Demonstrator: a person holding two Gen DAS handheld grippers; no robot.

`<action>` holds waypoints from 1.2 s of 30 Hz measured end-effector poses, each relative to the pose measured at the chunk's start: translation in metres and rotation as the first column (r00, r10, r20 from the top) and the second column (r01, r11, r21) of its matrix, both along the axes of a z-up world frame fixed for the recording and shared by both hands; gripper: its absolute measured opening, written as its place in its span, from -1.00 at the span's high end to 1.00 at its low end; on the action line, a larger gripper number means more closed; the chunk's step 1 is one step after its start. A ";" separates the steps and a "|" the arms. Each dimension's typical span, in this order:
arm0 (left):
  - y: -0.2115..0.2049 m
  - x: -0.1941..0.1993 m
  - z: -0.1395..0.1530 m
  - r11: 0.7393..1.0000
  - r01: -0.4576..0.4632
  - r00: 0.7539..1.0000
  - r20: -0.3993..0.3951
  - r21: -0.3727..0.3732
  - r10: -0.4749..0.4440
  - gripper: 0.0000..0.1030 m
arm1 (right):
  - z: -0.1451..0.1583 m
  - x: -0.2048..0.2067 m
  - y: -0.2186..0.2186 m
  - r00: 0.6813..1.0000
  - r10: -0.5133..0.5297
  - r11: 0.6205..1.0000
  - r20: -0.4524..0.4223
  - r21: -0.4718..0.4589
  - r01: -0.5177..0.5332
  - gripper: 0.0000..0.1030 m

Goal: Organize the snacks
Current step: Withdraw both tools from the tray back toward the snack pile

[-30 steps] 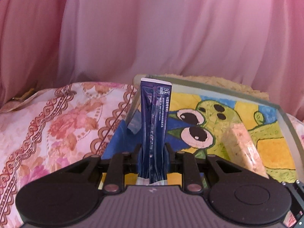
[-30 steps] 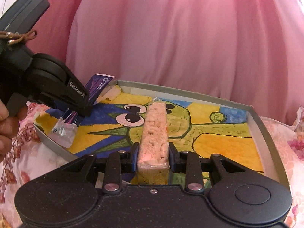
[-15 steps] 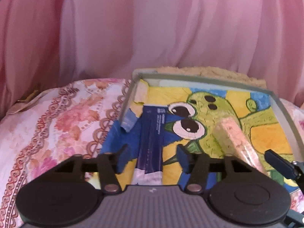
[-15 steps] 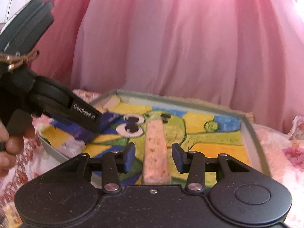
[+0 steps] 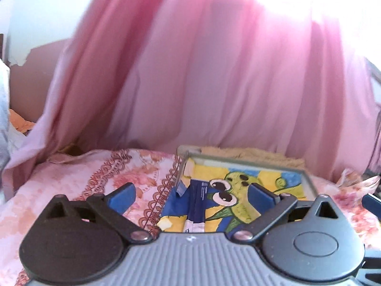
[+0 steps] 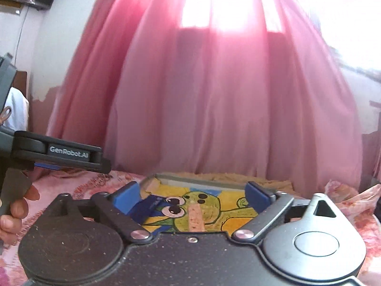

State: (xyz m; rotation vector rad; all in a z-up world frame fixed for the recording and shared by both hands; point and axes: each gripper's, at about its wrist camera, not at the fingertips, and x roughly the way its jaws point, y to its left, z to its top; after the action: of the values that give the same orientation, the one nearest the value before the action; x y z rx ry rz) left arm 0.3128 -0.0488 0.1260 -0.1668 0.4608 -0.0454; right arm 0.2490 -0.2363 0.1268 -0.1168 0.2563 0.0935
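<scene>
While both the left gripper (image 5: 190, 194) and right gripper (image 6: 193, 193) are hovering wide open, the blue packet (image 5: 197, 203) and pale snack bar (image 6: 195, 217) are lying in the painted tray (image 5: 238, 160).

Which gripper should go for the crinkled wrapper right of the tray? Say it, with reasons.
Right, probably. The crinkled wrapper lies past the tray's right rim, on the right gripper's side; its jaws stand wide open, empty. The left gripper, also open, sits over the tray's left part, above the blue sachet.
</scene>
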 end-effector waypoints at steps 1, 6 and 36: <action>0.003 -0.011 0.004 1.000 0.000 1.000 0.013 -0.007 0.000 -0.99 | 0.003 -0.008 0.001 1.000 0.000 1.000 0.005 0.000 0.000 -0.95; 0.014 -0.059 0.014 1.000 -0.008 0.999 0.047 -0.025 0.009 -0.99 | 0.019 -0.055 0.006 1.000 0.009 0.999 0.028 0.033 -0.010 -0.98; 0.060 -0.248 -0.059 0.997 -0.010 1.000 0.026 0.079 0.008 -0.99 | -0.058 -0.240 0.040 0.993 -0.057 0.990 -0.106 0.120 0.070 -0.99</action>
State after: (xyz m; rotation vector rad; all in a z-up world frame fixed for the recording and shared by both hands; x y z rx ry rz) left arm 0.0646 0.0117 0.0670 -0.0906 0.4358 -0.0200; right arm 0.0093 -0.1964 0.0685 0.0191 0.3561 0.0520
